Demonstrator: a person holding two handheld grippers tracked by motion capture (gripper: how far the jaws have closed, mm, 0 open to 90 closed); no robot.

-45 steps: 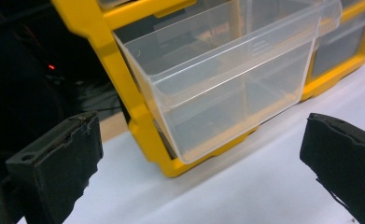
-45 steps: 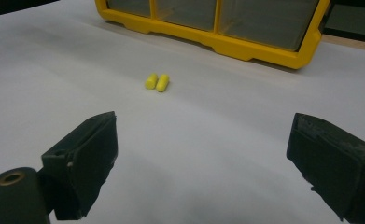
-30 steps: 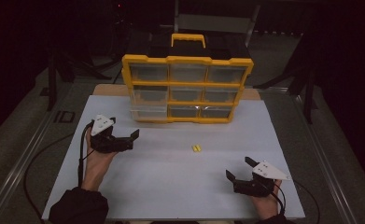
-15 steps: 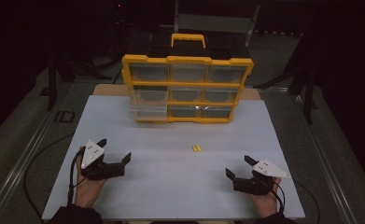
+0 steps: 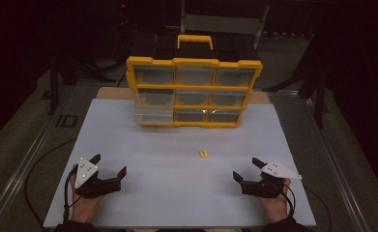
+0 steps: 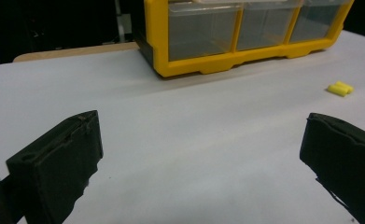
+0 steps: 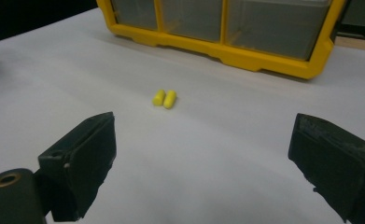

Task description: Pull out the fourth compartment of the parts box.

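Overhead view; gripper views low (close)

We cannot tell what the drawers of the yellow organizer (image 5: 195, 92) hold: their clear fronts look dim and hazy in the high view. In the left gripper view the organizer (image 6: 245, 35) is cut off by the top and right edges, so we see just its bottom row. The right gripper view likewise crops it (image 7: 227, 32) at the top. The two small yellow pieces (image 5: 203, 154) are too small in the high view for us to identify. Our hands (image 5: 85, 210) run off the bottom edge there.
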